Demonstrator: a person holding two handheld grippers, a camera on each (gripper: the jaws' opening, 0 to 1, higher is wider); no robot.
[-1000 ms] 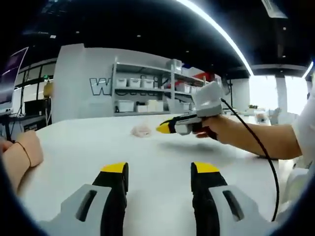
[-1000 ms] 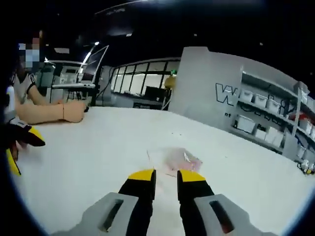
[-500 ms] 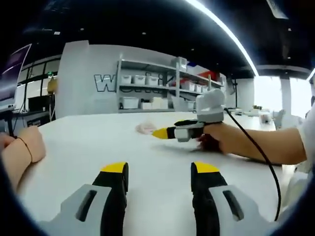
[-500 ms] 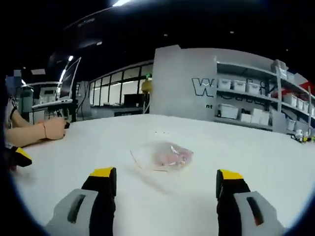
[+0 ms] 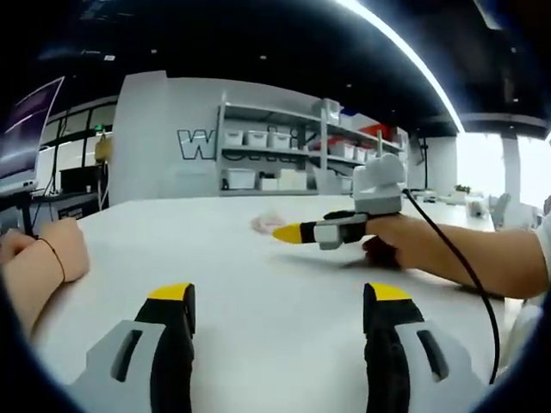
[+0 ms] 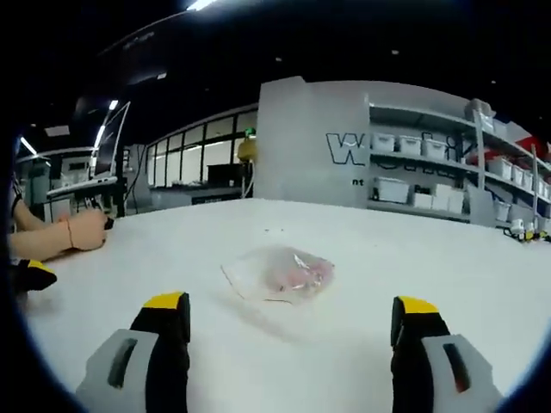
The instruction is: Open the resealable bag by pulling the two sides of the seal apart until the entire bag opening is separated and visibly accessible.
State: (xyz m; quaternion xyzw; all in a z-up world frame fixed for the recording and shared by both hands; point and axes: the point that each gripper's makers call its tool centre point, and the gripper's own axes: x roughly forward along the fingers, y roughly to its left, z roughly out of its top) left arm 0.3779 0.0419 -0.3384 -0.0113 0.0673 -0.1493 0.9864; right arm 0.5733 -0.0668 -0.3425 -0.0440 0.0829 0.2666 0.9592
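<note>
On the smooth, matte white bench (image 6: pixel 448 258) lies a small clear plastic resealable bag (image 6: pixel 277 273), flat and slightly crinkled, with something pale pink inside. In the right gripper view it rests ahead of the right gripper (image 6: pixel 291 311) and between the lines of its jaws, apart from both; these grey jaws with yellow tips stand wide apart and hold nothing. From the left gripper view the same bag (image 5: pixel 263 224) is a small pale patch farther across the bench, just beyond the yellow tip of the right gripper (image 5: pixel 287 232), which a hand (image 5: pixel 398 243) holds low over the surface with a black cable trailing from it. The left gripper (image 5: pixel 281 294) sits well short of the bag, its jaws spread wide and empty. Another person's forearm with a thin wrist band (image 5: pixel 36 271) rests on the bench edge. Grey metal shelving with white bins (image 6: pixel 430 168) lines the far wall.
</note>
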